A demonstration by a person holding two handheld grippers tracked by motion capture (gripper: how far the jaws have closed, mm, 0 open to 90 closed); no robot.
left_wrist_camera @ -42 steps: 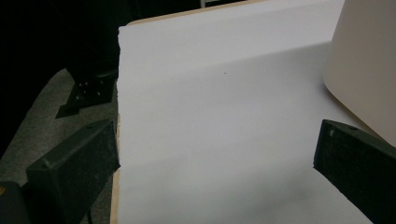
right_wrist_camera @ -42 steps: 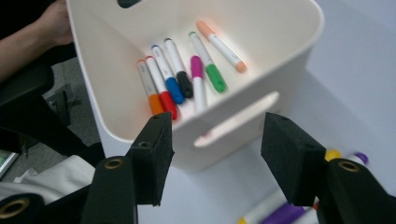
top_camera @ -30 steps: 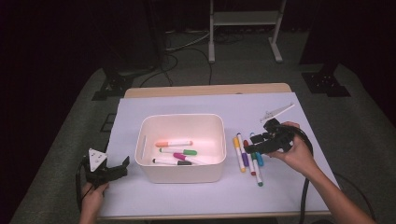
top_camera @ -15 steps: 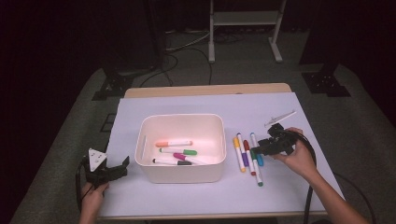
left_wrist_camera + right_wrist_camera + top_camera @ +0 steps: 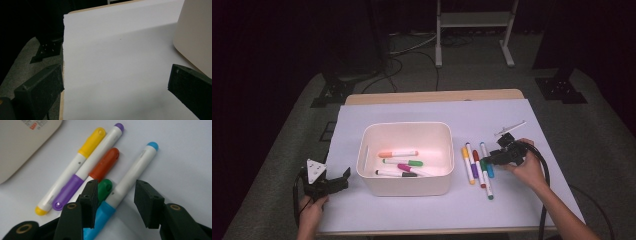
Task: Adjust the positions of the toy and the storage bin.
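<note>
Five markers lie side by side on the white table sheet, to the right of a white bin (image 5: 404, 129): yellow (image 5: 82, 155), purple (image 5: 100, 150), red (image 5: 105, 165), green (image 5: 105, 188) and blue (image 5: 135, 170). My right gripper (image 5: 492, 159) is low over them, and its jaws have just been closing. In the right gripper view the gripper (image 5: 116, 191) straddles the blue marker's barrel with a gap still showing on the right side. Near the table's front left corner my left gripper (image 5: 337, 181) rests open, with only bare sheet between its jaws (image 5: 115, 82).
Several markers lie inside the bin, among them an orange one (image 5: 398, 153) and a green one (image 5: 402, 162). The bin's corner (image 5: 22, 145) is just left of the marker row. A metal stand (image 5: 472, 20) and cables sit on the floor behind the table.
My right gripper has come down and slightly left onto the marker row, and its jaws have narrowed around the blue marker. The left gripper has stayed where it was.
</note>
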